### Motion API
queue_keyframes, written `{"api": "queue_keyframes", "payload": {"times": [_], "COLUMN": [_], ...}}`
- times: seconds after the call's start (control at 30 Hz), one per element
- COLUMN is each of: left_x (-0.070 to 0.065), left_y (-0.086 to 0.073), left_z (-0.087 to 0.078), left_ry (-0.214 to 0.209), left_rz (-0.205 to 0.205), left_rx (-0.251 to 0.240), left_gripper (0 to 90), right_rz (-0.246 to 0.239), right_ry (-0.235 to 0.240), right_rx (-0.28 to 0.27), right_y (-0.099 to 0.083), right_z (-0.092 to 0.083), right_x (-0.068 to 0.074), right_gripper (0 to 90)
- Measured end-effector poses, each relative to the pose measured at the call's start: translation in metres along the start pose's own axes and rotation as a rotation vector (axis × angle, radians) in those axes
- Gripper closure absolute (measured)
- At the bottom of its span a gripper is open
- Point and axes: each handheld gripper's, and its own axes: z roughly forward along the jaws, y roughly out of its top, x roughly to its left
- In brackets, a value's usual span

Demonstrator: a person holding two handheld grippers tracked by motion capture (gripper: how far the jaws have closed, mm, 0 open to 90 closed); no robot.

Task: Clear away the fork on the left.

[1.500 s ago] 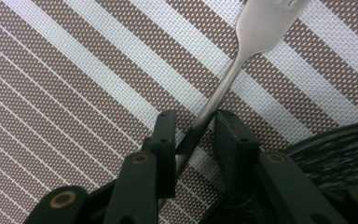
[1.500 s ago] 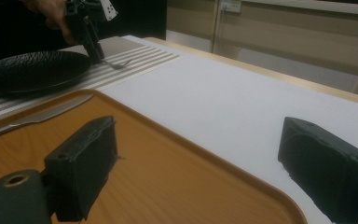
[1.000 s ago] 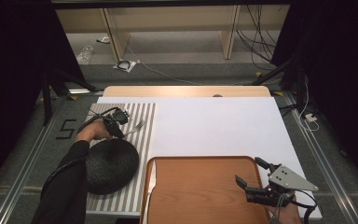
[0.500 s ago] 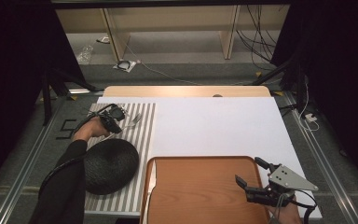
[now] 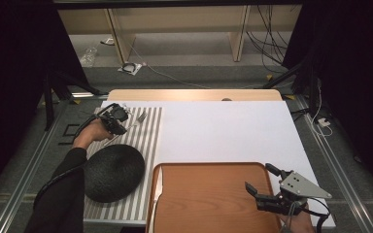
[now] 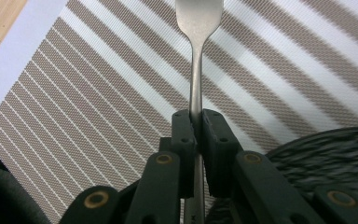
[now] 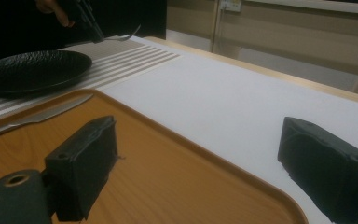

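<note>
A silver fork [image 5: 139, 118] is clamped by its handle in my left gripper [image 5: 118, 121], which is shut on it above the striped placemat [image 5: 148, 141]. In the left gripper view the fork [image 6: 196, 70] runs straight up from the gripper [image 6: 196, 116], tines away from me. A black textured plate [image 5: 114, 172] lies on the placemat, nearer me than the fork. My right gripper [image 5: 260, 177] hovers open over the front right corner of the wooden tray [image 5: 209, 208], nothing between its jaws. In the right gripper view that gripper [image 7: 198, 140] spans the tray's rim [image 7: 242, 179].
A table knife [image 5: 158, 187] lies along the tray's left edge, also seen as the knife [image 7: 37, 116] in the right gripper view. A white sheet [image 5: 223, 131] covers the table behind the tray. Shelving and cables stand on the floor beyond the far edge.
My left hand has lifted with the fork and drawn slightly away from the plate toward the far left of the placemat. The right gripper has stayed put.
</note>
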Motion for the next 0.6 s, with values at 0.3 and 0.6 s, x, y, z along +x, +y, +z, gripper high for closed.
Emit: {"api": "queue_keyframes", "payload": {"times": [0.3,0.6], "left_x": [-0.023,-0.051], "left_y": [0.004,0.002], "left_z": [-0.023,-0.043], "left_ry": [-0.039,-0.072], "left_rz": [0.000,0.008], "left_rx": [-0.056,-0.125], "left_gripper": [83.8,83.7], "right_rz": [-0.004,-0.002], "right_ry": [-0.003,-0.004], "right_rx": [0.002,0.007], "right_y": [0.000,0.000], "right_z": [0.000,-0.001], "right_x": [-0.001,0.000], "right_gripper": [12.8,12.8]}}
